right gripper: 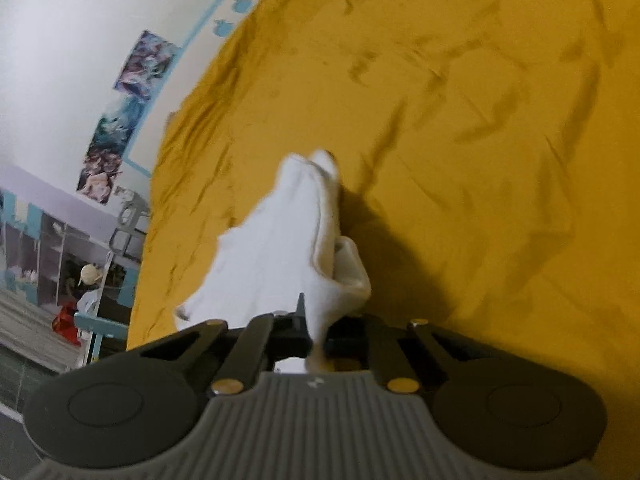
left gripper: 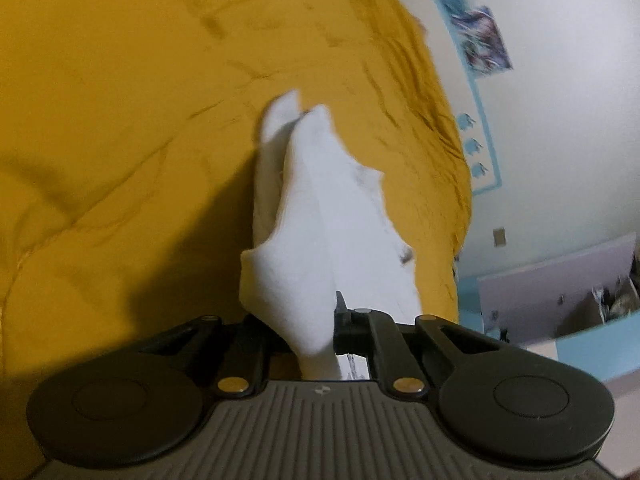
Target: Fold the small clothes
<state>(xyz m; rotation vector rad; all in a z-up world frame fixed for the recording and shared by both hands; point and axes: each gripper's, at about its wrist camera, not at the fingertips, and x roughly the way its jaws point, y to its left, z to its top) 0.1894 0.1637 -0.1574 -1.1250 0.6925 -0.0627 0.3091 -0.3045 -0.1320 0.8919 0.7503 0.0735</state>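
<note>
A pair of white socks [left gripper: 320, 216] hangs over a mustard-yellow bedspread [left gripper: 120, 100]. My left gripper [left gripper: 324, 332] is shut on the socks' near end, and the cloth covers its fingertips. In the right wrist view the same white socks [right gripper: 280, 252] run forward from my right gripper [right gripper: 314, 336], which is shut on their other near edge. The sock toes point away from both cameras toward the bedspread [right gripper: 480, 160]. The socks look lifted, with a dark shadow beside them.
A white wall with posters [right gripper: 132, 92] and a blue border [left gripper: 480, 120] runs along the bed's far edge. Shelves and clutter [right gripper: 60, 256] stand beyond the bed, with a lilac cabinet [left gripper: 560, 288] near the bed's edge.
</note>
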